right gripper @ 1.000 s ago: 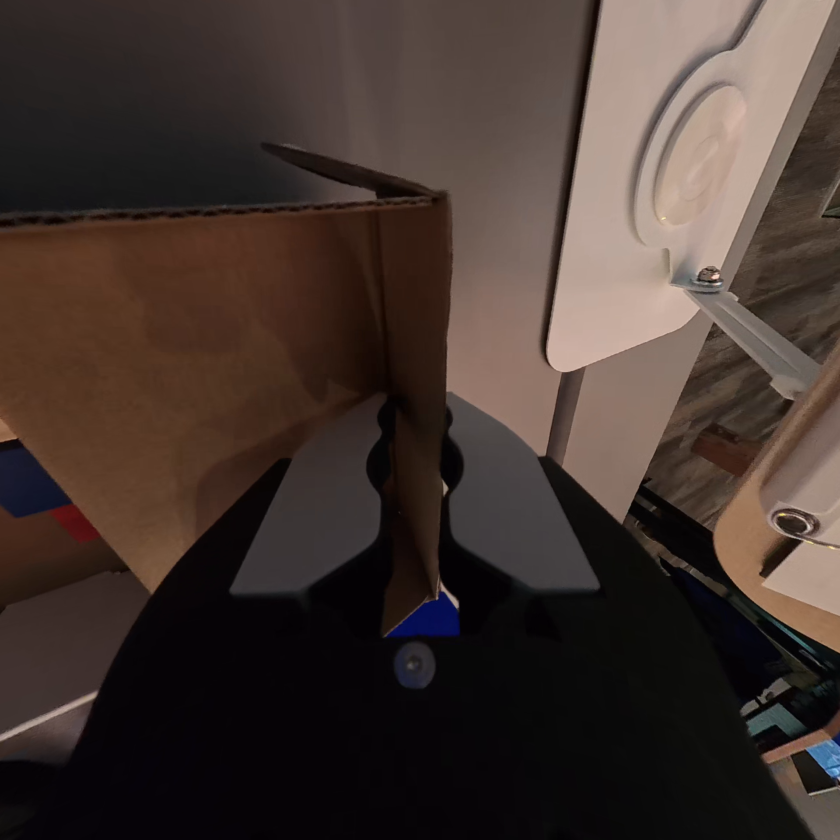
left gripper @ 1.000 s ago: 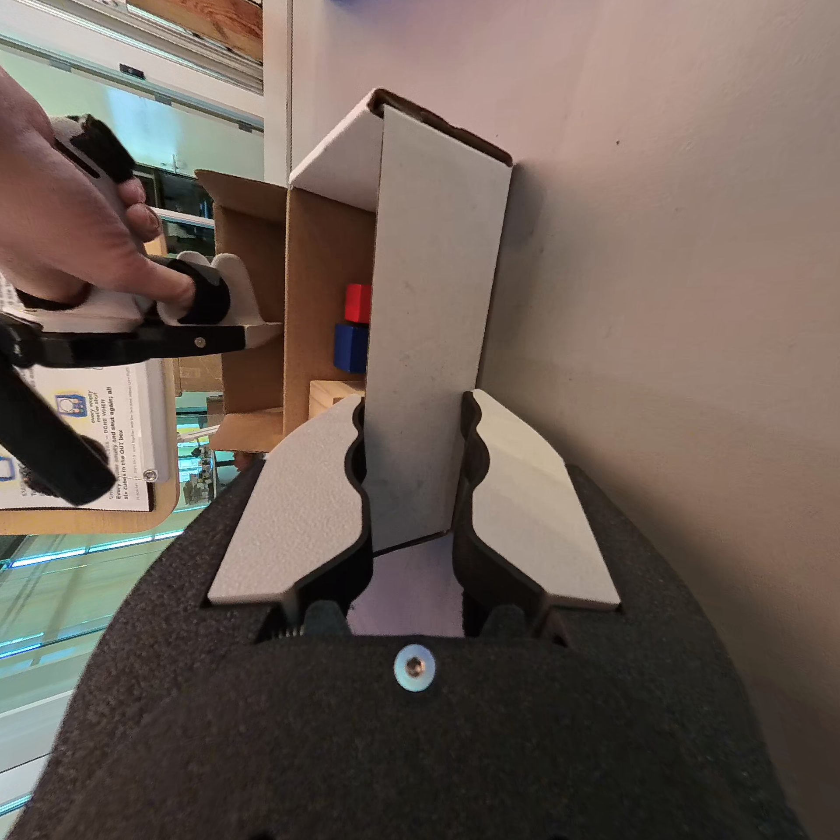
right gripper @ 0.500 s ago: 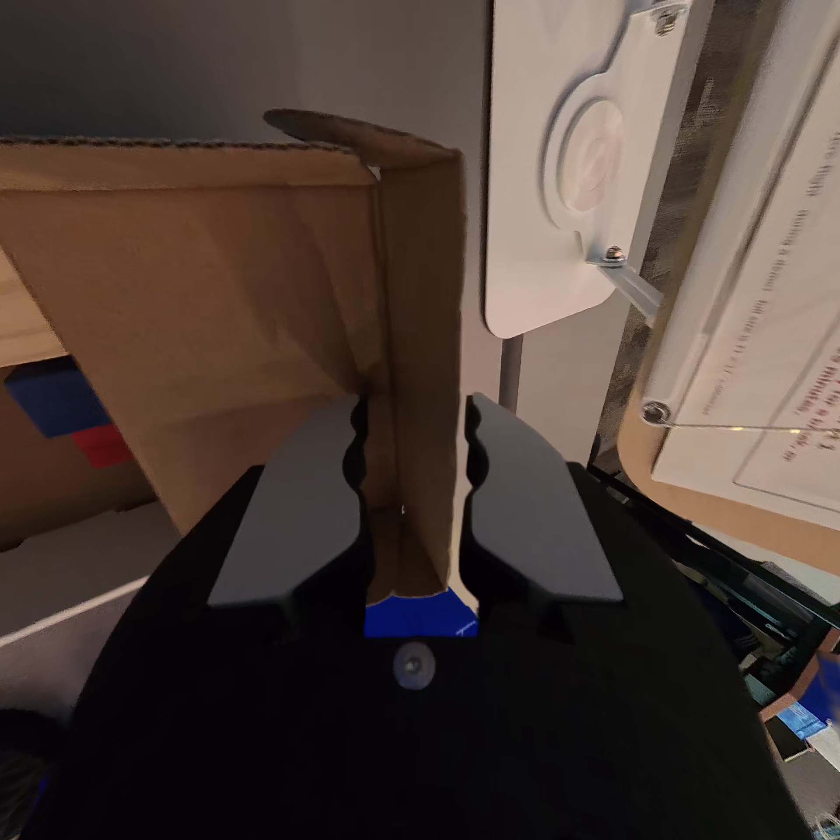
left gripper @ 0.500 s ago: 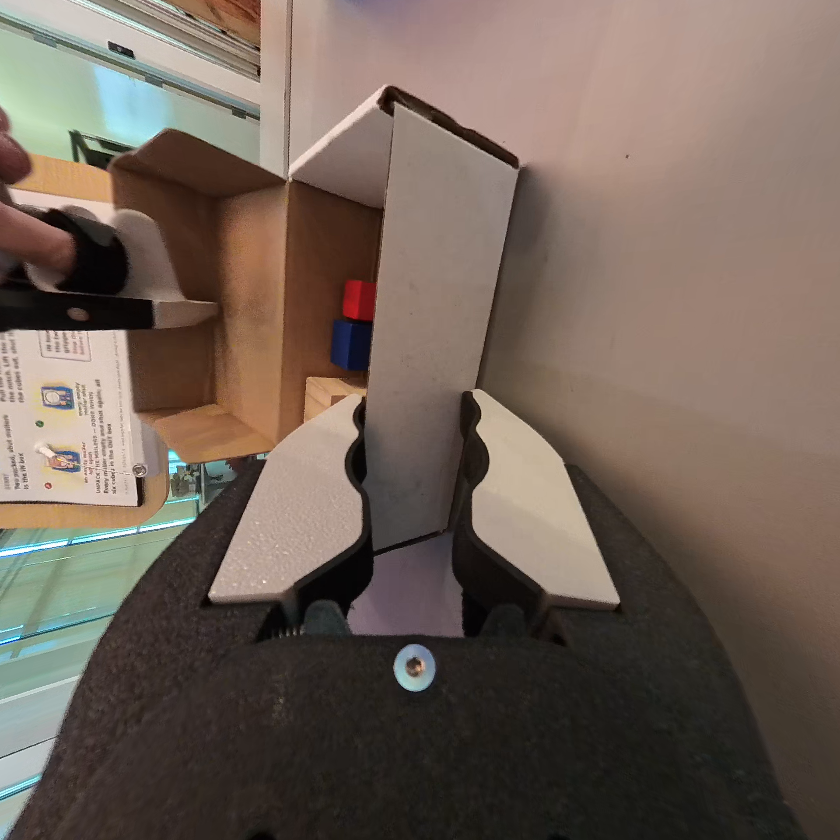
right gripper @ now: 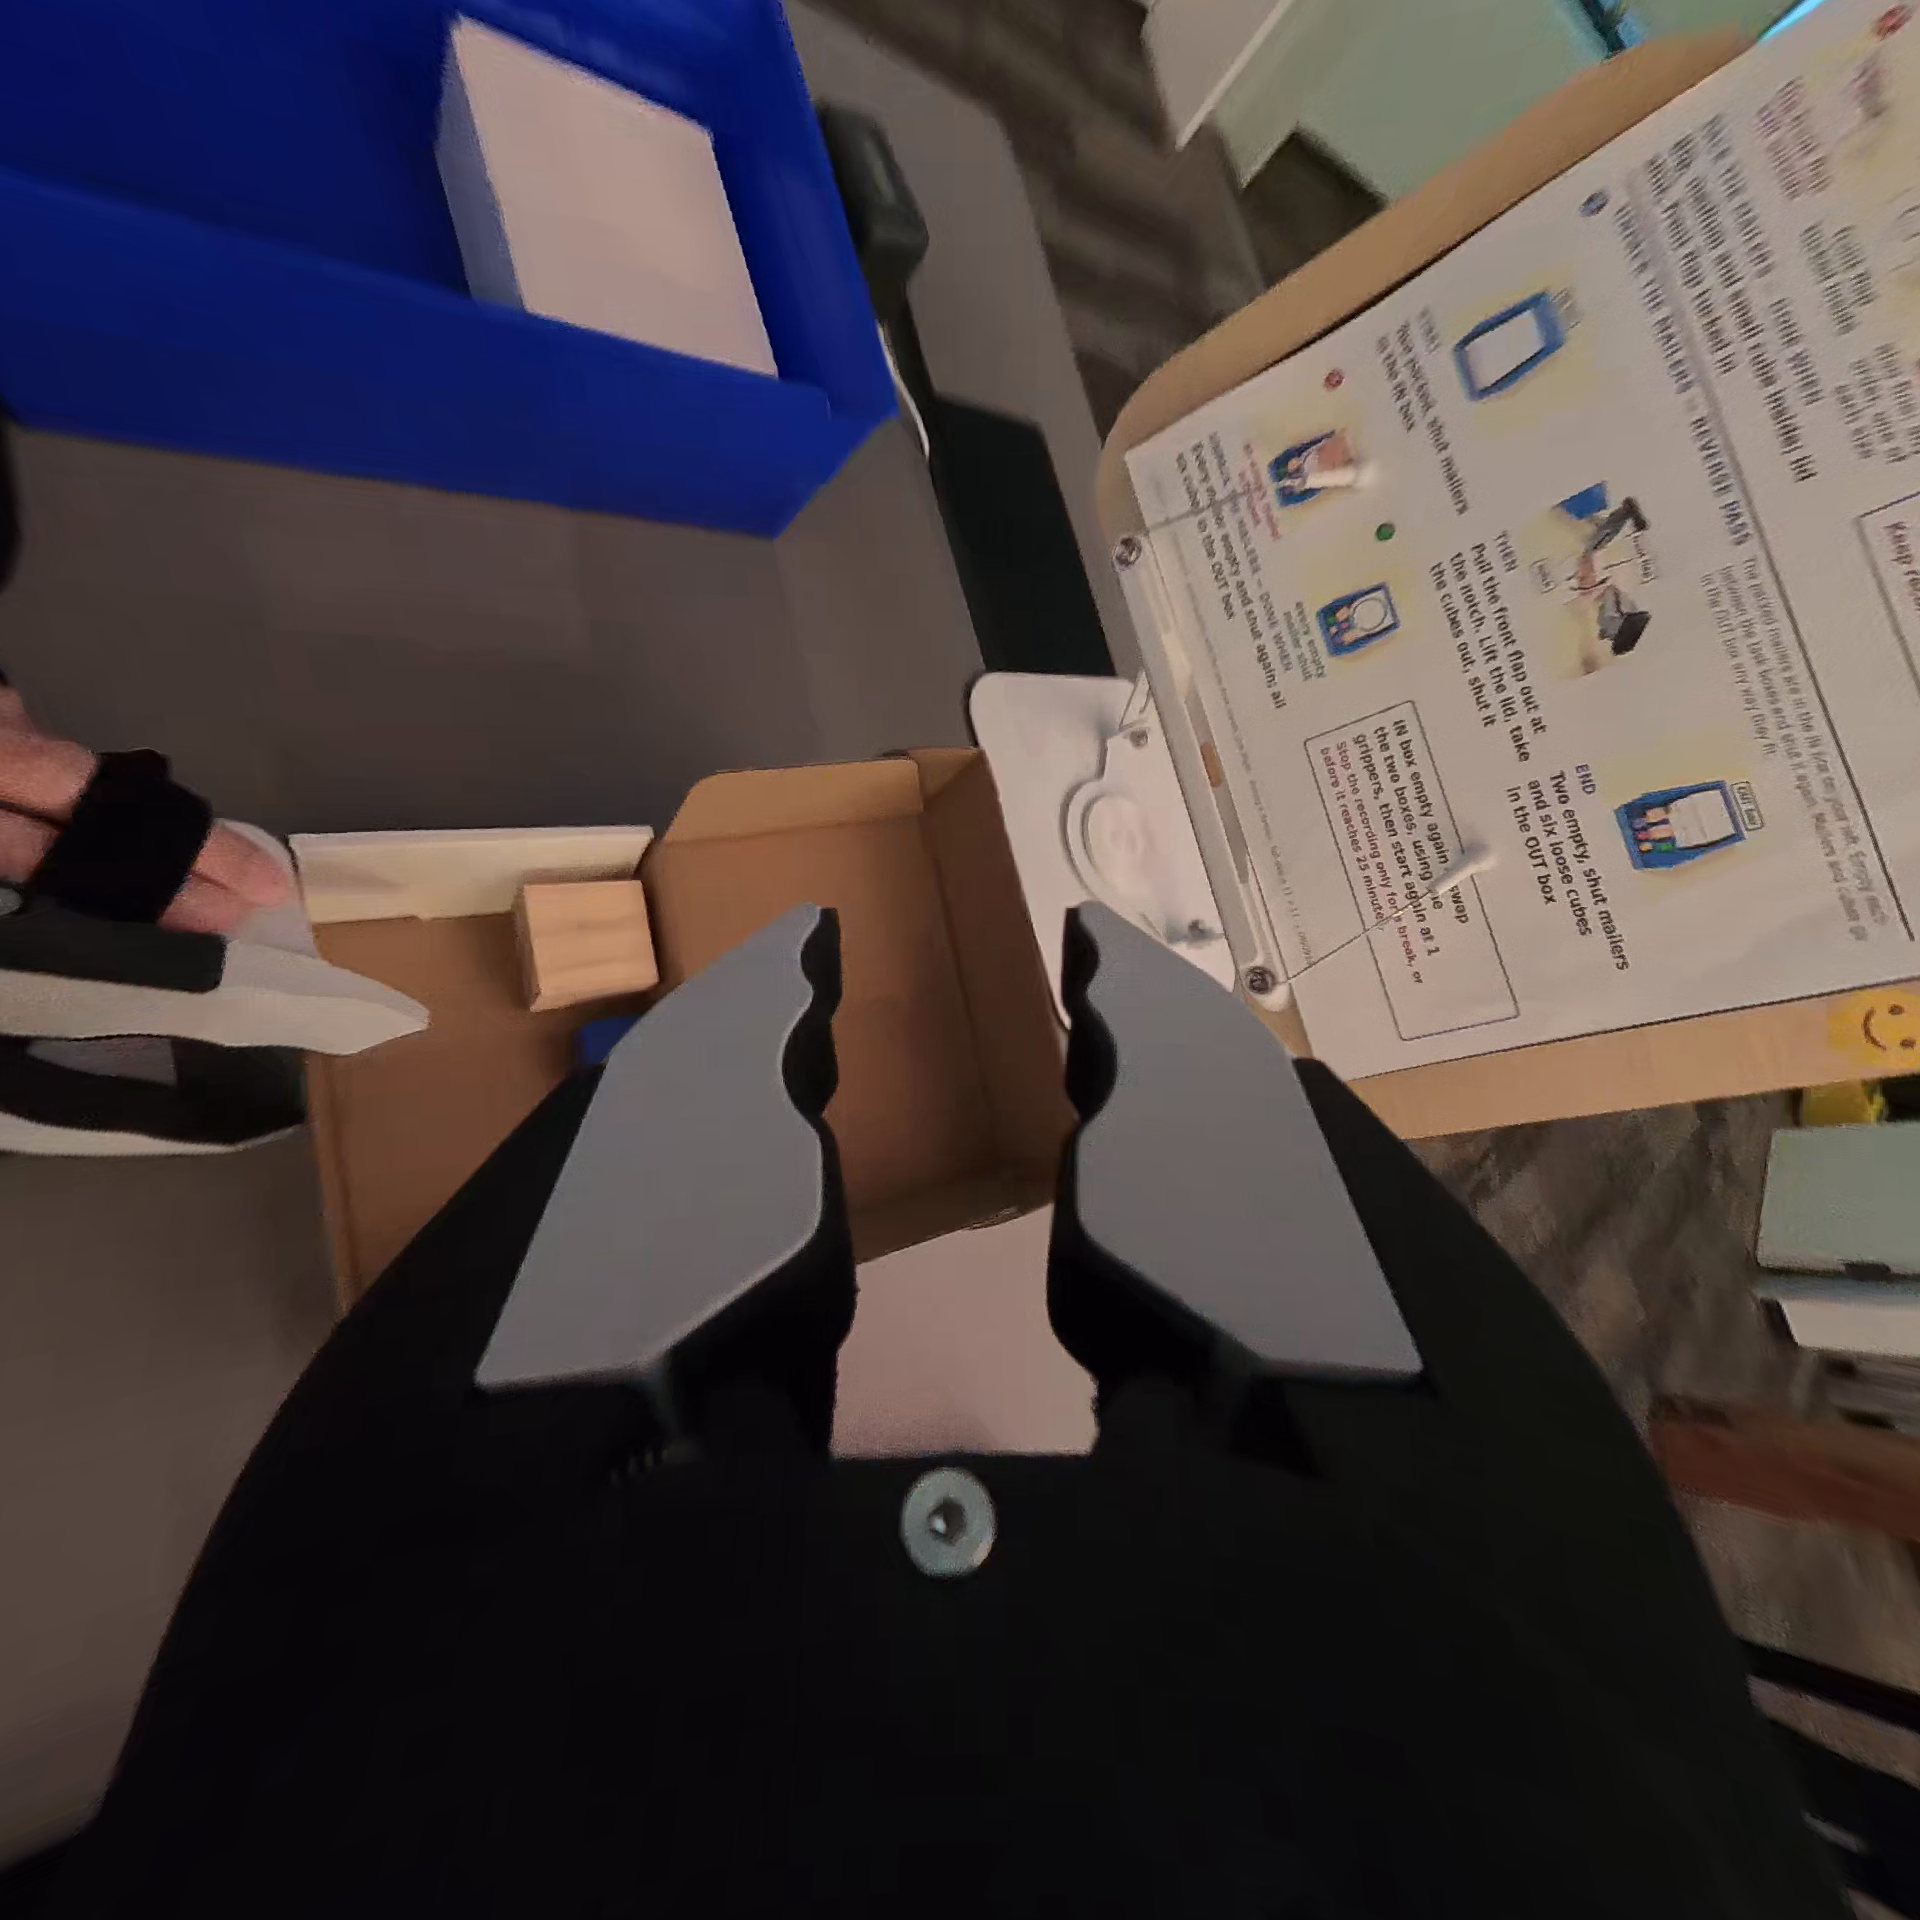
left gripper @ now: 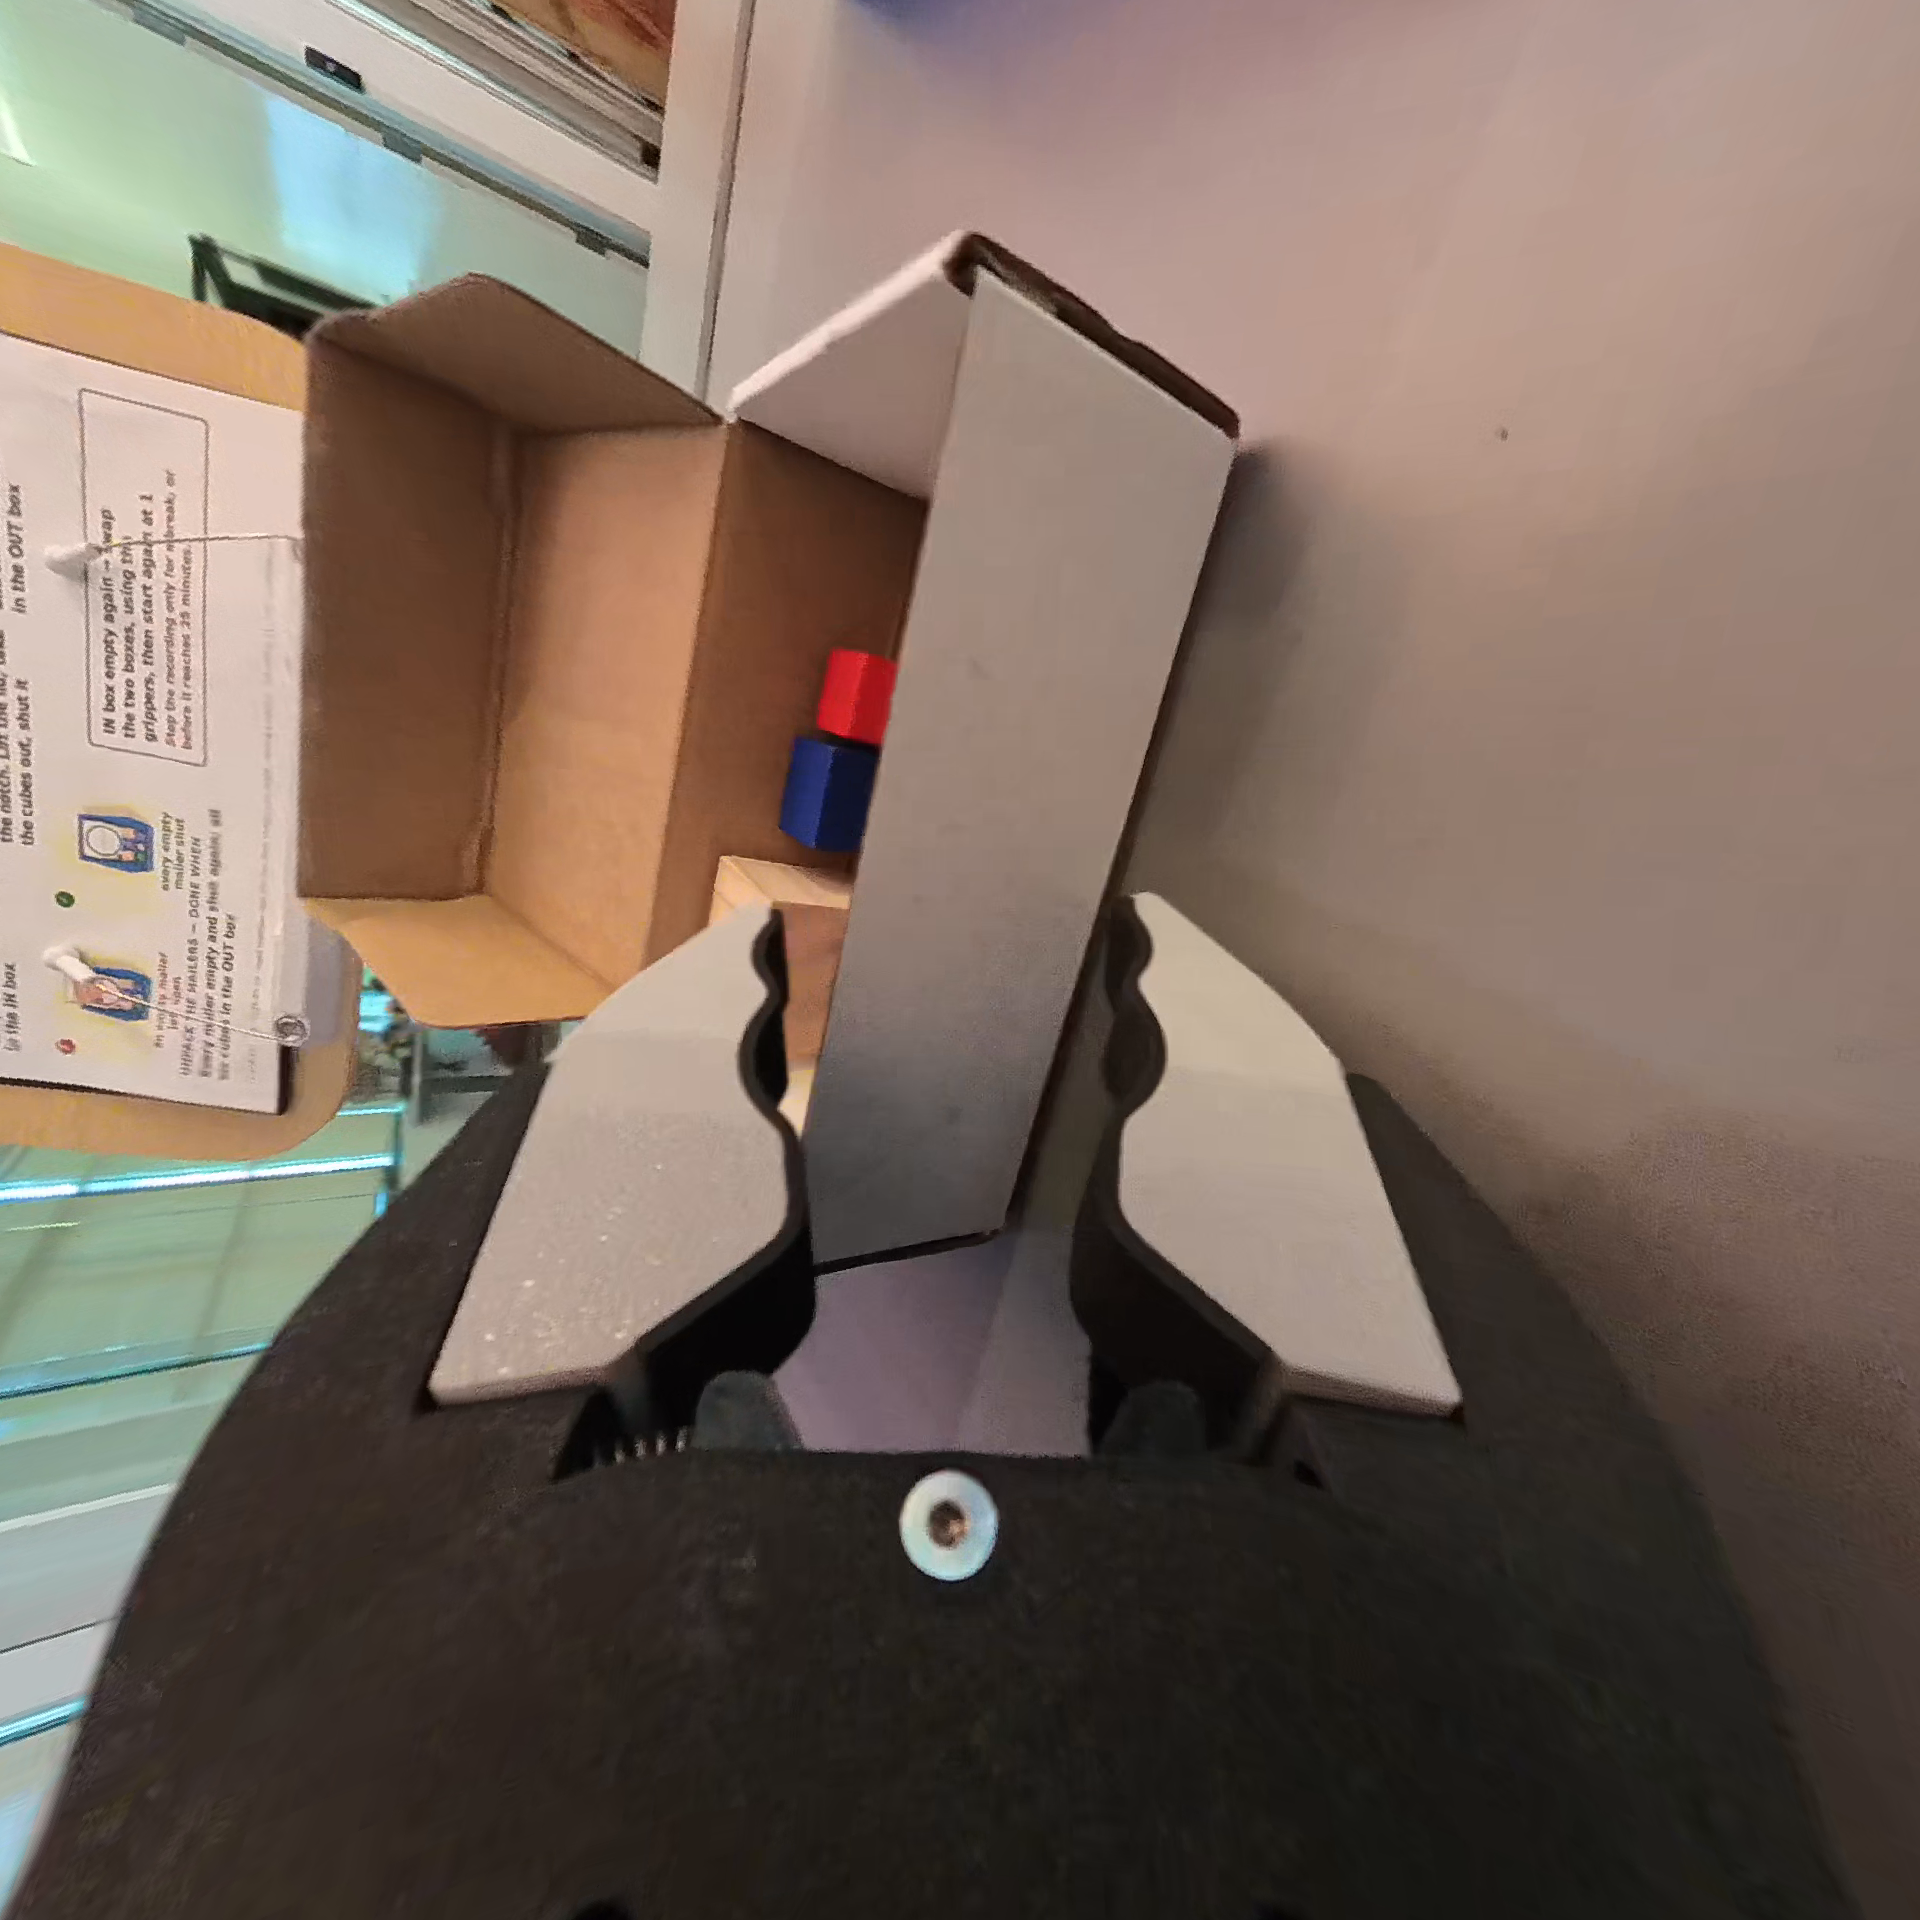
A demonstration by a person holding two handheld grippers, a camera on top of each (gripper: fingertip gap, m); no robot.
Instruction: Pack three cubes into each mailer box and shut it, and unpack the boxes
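Note:
A white mailer box (left gripper: 1039,727) sits on the grey table with its brown lid (left gripper: 582,675) swung open. Inside are a red cube (left gripper: 854,694), a blue cube (left gripper: 828,795) and a wooden cube (left gripper: 774,883). My left gripper (left gripper: 951,909) is open, with a finger on each side of the box's white side wall; the box leans between them. My right gripper (right gripper: 951,914) is open and empty, held above the open box (right gripper: 935,987). The wooden cube (right gripper: 587,940) also shows there, as do the left gripper's fingers (right gripper: 312,1013) at the box's left edge.
A blue bin (right gripper: 312,312) holding another white mailer box (right gripper: 613,208) stands behind on the grey table (right gripper: 416,644). An instruction sheet on a board (right gripper: 1558,623) stands right of the box on a white stand (right gripper: 1112,821). A hand (right gripper: 62,810) holds the left gripper. To the blue cube (left gripper: 828,795): left tips about 6 centimeters, right tips about 20 centimeters.
My right gripper let go of the lid's side flap and pulled back above the box. The lid has swung further open. My left gripper's fingers have spread and the box now leans.

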